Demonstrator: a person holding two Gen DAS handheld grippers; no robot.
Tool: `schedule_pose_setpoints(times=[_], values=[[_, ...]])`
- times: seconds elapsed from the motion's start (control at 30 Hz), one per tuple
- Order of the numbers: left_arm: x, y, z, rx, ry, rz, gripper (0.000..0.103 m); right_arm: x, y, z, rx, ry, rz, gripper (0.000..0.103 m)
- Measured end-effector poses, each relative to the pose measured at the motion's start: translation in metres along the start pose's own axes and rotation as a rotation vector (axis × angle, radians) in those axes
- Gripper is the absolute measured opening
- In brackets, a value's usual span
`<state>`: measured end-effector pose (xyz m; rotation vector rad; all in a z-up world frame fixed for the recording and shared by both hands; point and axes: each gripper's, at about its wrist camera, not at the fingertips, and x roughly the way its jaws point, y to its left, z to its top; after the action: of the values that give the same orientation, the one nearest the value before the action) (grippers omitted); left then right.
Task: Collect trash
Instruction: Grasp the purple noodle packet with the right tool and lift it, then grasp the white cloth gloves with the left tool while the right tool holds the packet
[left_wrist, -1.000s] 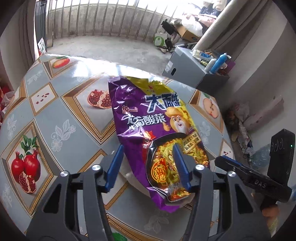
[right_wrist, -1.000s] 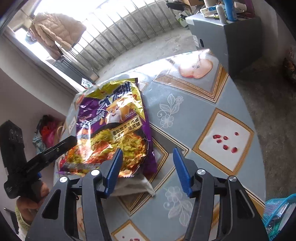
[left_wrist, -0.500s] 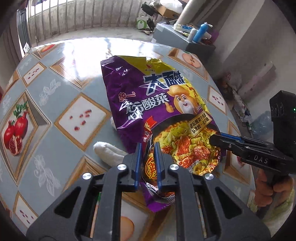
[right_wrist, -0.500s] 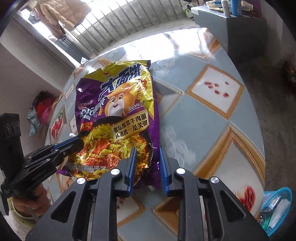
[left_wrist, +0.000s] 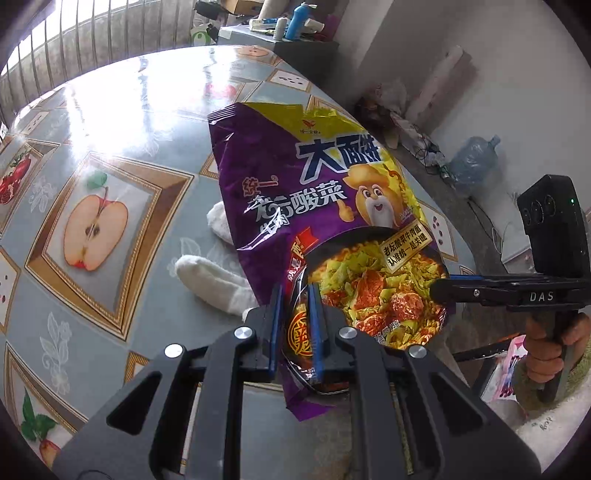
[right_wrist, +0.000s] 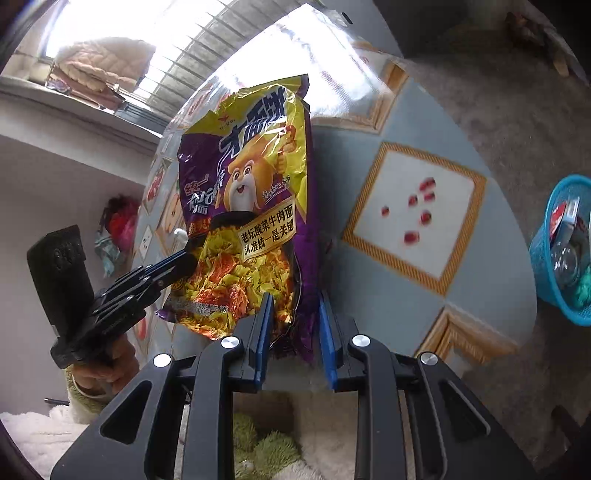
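Left gripper (left_wrist: 295, 325): blue fingers (left_wrist: 275, 325) clenched on the bottom edge of the noodle bag (left_wrist: 314, 192), crinkled film bunched between them. Right gripper (right_wrist: 293, 328): fingers (right_wrist: 264, 328) also grasping the bag, at its purple side seam near the bottom; gap wider, film folded in it. In the left view the right gripper's tip comes in from the side & touches the bag's edge.

Bag: large, purple/yellow glossy plastic film, wrinkled, looks flat & prob. empty, so light and floppy. Held by both bottom corners, raised over the counter (left_wrist: 110, 184), top end toward the far side; can't tell if that end rests on the surface.

Step, as I read it: pickup done, carry phase. Next move prob. calls for swinging the bag w/ both hands to the blue mesh basket (right_wrist: 565, 258) on the floor beside the counter, already holding scraps, then releasing over it. Film may catch air or slip; keep grip firm.

Counter: round, shiny wipe-clean cloth w/ fruit-print tiles, strong glare. White soft cloth (left_wrist: 210, 280), rolled & lumpy, lies just beside/under the bag.
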<state>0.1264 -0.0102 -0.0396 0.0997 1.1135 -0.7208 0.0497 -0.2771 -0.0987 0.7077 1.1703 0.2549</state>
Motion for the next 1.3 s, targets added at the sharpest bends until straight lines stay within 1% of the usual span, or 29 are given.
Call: schedule_pose_setpoints(times=[0.03,0.1,0.23,0.3,0.37,0.53,0.67,0.73,0.77,0.87,0.97,1.03,1.1,1.13,1.2,1.3], values=[[-0.001,0.0,-0.003,-0.003,0.003,-0.006,0.012,-0.003,-0.004,-0.006,0.012,-0.009,0.016,0.027],[-0.002,0.002,-0.004,-0.006,0.006,-0.014,0.012,-0.004,-0.007,-0.004,0.042,-0.032,0.044,0.031],[0.004,0.002,0.003,0.013,0.011,-0.011,0.012,-0.02,-0.018,0.008,0.074,-0.111,0.074,0.042],[0.006,-0.001,0.006,0.031,0.007,-0.002,0.012,-0.019,-0.02,0.02,0.089,-0.129,0.084,0.043],[0.005,-0.002,0.003,0.038,0.004,0.003,0.012,-0.016,-0.02,0.027,0.091,-0.142,0.076,0.043],[0.008,-0.011,0.001,0.043,0.006,0.006,0.012,0.002,-0.02,0.034,0.118,-0.136,0.085,0.042],[0.009,-0.013,0.001,0.06,0.012,0.02,0.012,0.01,-0.016,0.033,0.116,-0.145,0.095,0.035],[0.009,-0.013,0.003,0.06,0.015,0.024,0.012,0.011,-0.015,0.032,0.111,-0.142,0.091,0.027],[0.009,-0.013,0.003,0.06,0.016,0.025,0.012,0.011,-0.013,0.031,0.106,-0.141,0.087,0.025],[0.01,-0.014,0.003,0.059,0.016,0.03,0.012,0.01,-0.008,0.028,0.077,-0.154,0.048,0.017],[0.009,-0.013,0.005,0.046,0.008,0.026,0.013,0.008,-0.002,0.028,0.054,-0.167,0.029,0.012],[0.003,-0.013,0.006,0.04,-0.012,0.027,0.018,0.008,-0.001,0.028,0.042,-0.169,0.021,0.009],[-0.008,-0.011,0.009,0.03,-0.048,0.033,0.035,0.005,-0.001,0.028,0.032,-0.173,0.02,0.008],[-0.015,-0.01,0.01,0.021,-0.069,0.035,0.038,0.005,-0.001,0.028,0.031,-0.176,0.025,0.007],[-0.028,-0.005,0.013,0.002,-0.106,0.036,0.039,0.0,-0.004,0.029,0.031,-0.185,0.037,0.007],[-0.043,0.005,0.014,-0.036,-0.138,0.046,0.04,-0.006,-0.014,0.028,0.05,-0.198,0.062,0.007]])
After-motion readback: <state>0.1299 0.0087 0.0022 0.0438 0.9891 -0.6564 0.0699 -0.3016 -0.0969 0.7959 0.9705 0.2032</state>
